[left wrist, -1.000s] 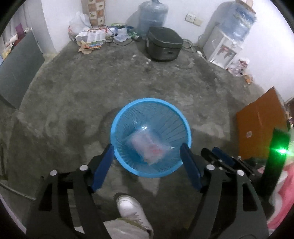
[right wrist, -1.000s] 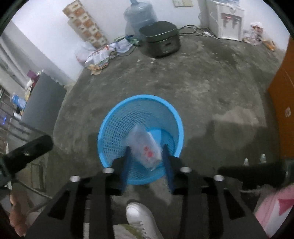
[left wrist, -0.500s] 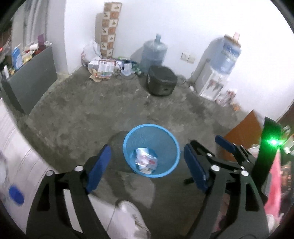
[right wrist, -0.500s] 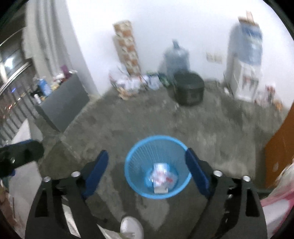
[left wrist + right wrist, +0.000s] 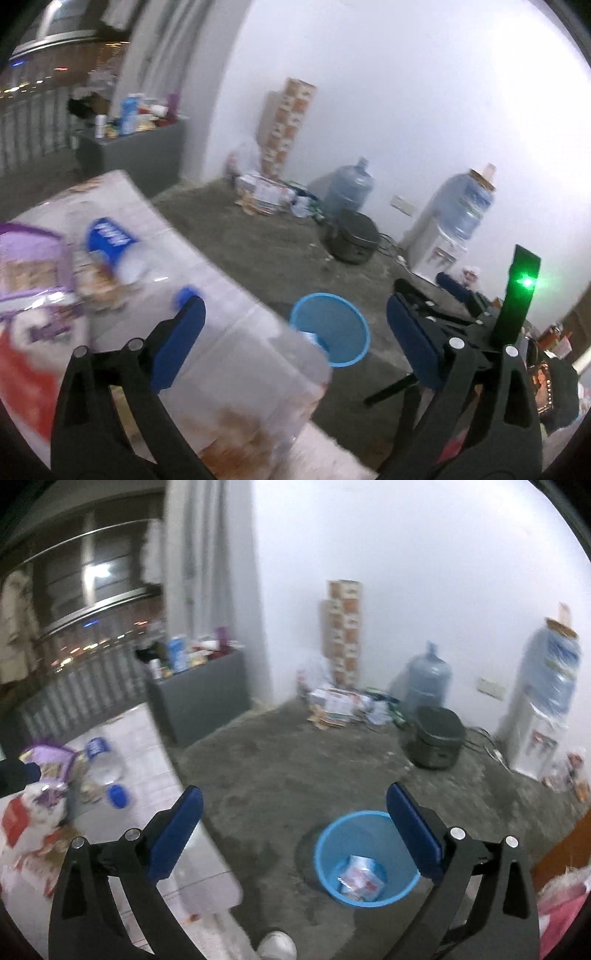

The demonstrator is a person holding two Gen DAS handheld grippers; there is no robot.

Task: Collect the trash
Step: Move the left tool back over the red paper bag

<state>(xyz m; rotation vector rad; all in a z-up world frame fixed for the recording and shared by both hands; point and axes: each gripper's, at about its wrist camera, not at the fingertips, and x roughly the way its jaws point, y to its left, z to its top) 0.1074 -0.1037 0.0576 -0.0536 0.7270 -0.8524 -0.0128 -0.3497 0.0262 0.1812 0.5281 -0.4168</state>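
Note:
A blue mesh wastebasket [image 5: 365, 860] stands on the concrete floor and holds a clear plastic wrapper [image 5: 360, 877]; the basket also shows in the left wrist view [image 5: 330, 328]. A white-tiled table [image 5: 221, 332] carries trash: a purple packet [image 5: 33, 258], a clear bottle with a blue label [image 5: 110, 243], a blue cap [image 5: 184, 295] and a red wrapper [image 5: 18, 365]. The table [image 5: 144, 746] and its bottle [image 5: 99, 757] also show in the right wrist view. My left gripper [image 5: 295, 339] is open and empty above the table edge. My right gripper [image 5: 295, 834] is open and empty above the floor.
A black rice cooker [image 5: 437, 736], water jugs [image 5: 426, 681], a water dispenser [image 5: 535, 723] and stacked boxes [image 5: 343, 631] line the far wall. A grey cabinet [image 5: 199, 698] stands left. An orange board [image 5: 569, 842] leans at right. My white shoe [image 5: 277, 945] is below.
My right gripper opened and let the wrapper drop into the basket. Both grippers rose and swung left, bringing the table with its trash into view.

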